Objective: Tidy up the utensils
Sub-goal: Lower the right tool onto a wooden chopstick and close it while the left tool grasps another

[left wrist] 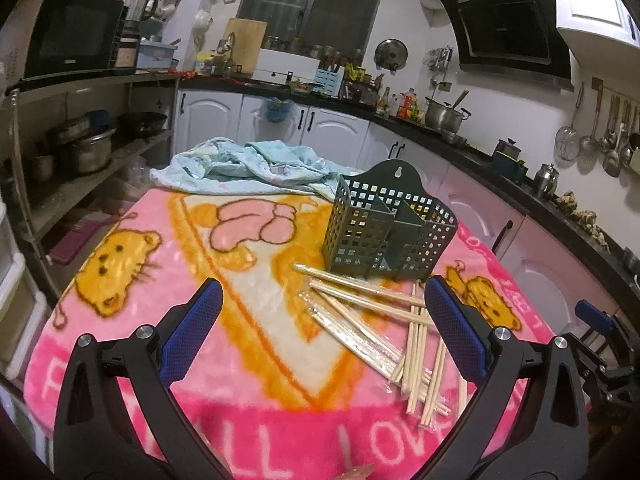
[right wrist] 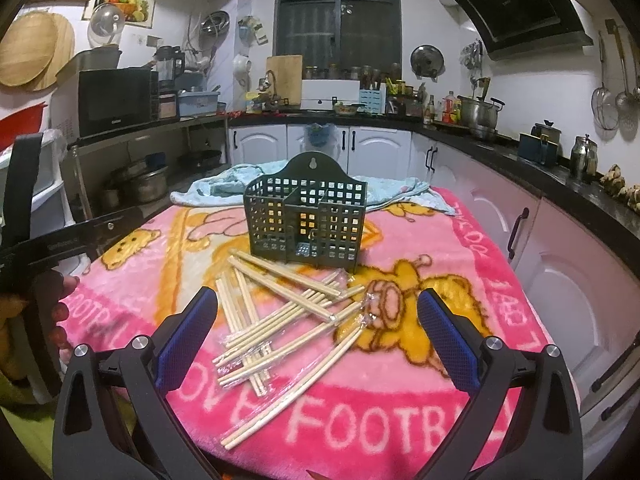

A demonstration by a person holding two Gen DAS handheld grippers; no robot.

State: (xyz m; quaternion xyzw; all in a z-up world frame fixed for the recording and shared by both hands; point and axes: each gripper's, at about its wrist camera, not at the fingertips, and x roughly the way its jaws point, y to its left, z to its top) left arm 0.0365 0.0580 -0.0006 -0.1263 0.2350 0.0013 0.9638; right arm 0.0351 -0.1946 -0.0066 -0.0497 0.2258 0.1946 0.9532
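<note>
Chopsticks (right wrist: 280, 320) lie scattered on the pink blanket (right wrist: 460, 240), just short of the green holder (right wrist: 306, 220), long axes crisscrossed. Right tongs (right wrist: 316, 320) released and empty, pile dead ahead between the fingers. Left tongs (left wrist: 324, 316) also released, pile off toward their right finger; right hand judged nearer.

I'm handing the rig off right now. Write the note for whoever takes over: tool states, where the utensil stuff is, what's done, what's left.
Left tool: open, holding nothing, hovering above the blanket near the chopsticks.
Right tool: open, holding nothing, hovering over the chopstick pile.
Chopsticks: loose crisscrossed heap on the pink blanket, some in clear plastic wrappers, just in front of the holder.
Holder: dark green perforated caddy with divided compartments, standing upright behind the pile; no chopsticks seen inside.
Blue cloth: bunched at the far edge, behind the holder.
Done: nothing sorted yet.
Left: probably pick up the chopsticks and stand them in the holder.
</note>
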